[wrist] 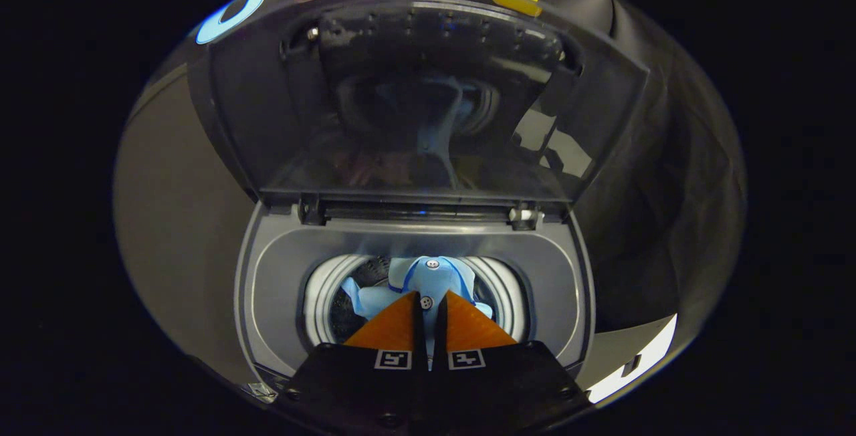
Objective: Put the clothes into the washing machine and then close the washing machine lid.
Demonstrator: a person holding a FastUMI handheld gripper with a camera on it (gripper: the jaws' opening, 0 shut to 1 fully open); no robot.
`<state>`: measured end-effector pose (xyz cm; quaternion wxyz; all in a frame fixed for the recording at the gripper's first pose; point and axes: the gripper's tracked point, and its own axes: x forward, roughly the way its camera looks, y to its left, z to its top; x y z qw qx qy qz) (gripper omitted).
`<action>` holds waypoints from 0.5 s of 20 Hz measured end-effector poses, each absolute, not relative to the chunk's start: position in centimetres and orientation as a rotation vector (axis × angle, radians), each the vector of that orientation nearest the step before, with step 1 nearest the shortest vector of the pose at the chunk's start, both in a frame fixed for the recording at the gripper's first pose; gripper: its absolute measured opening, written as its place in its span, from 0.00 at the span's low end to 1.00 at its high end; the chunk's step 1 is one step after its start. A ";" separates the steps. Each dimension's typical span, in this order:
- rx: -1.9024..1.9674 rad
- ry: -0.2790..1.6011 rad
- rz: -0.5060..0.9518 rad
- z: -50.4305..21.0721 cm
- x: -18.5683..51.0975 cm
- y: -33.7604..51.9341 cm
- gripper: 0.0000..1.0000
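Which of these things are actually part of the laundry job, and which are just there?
Part of the job:
- blue garment, pinched between the gripper fingers
- drum below it
- raised lid

Just there:
- booth's black cloth wall

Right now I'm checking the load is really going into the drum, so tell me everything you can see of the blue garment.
The blue garment is light blue soft cloth with darker blue piping and small pale buttons. It hangs bunched and crumpled over the washing machine's round drum opening, partly inside it, one flap spreading sideways. The tool is shut on it, both fingers pinching a fold by a button. The lid stands open behind, faintly reflecting it.
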<state>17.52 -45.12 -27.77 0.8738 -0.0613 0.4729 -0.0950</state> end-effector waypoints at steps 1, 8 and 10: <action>-0.125 1.002 -0.201 -28.9 17.3 -45.4 0.05; -0.134 1.091 -0.208 -32.8 16.8 -46.6 0.05; -0.130 1.105 -0.201 -33.3 16.7 -46.4 0.05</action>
